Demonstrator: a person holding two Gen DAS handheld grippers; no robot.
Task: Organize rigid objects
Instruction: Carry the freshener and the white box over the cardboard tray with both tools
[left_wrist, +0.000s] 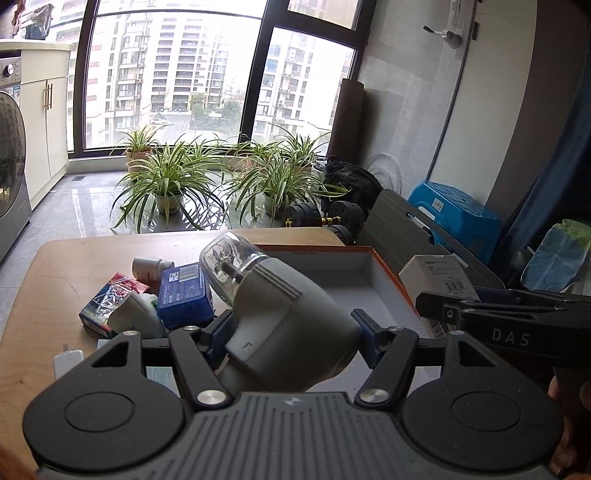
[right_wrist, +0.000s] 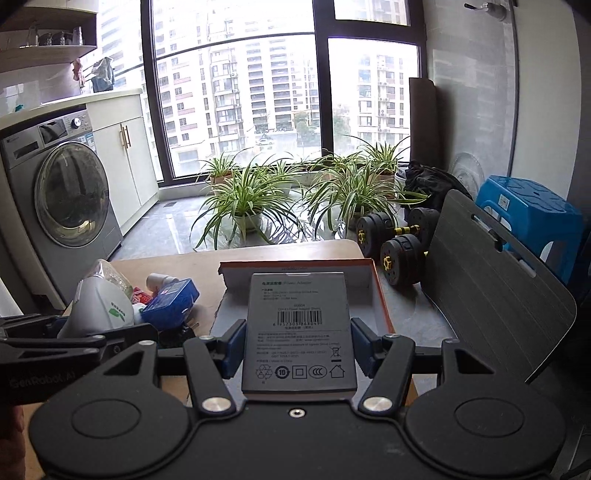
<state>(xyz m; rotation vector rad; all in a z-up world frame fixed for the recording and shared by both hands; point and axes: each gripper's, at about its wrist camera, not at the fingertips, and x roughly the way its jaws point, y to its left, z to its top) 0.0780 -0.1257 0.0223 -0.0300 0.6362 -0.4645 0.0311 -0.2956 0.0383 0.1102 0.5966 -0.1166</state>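
My left gripper (left_wrist: 291, 332) is clamped at mid-width on a grey appliance with a clear dome (left_wrist: 280, 314), held tilted above the wooden table (left_wrist: 55, 295). My right gripper (right_wrist: 298, 345) is clamped at mid-width on a grey power adapter box (right_wrist: 299, 332), label up, held over the near end of the orange-edged tray (right_wrist: 382, 295). Left of the tray lies a cluster: a blue box (left_wrist: 184, 295), a white bottle (left_wrist: 149, 267) and a colourful packet (left_wrist: 107, 301). Beyond the table stand spider plants (right_wrist: 243, 199) and dumbbells (right_wrist: 395, 240).
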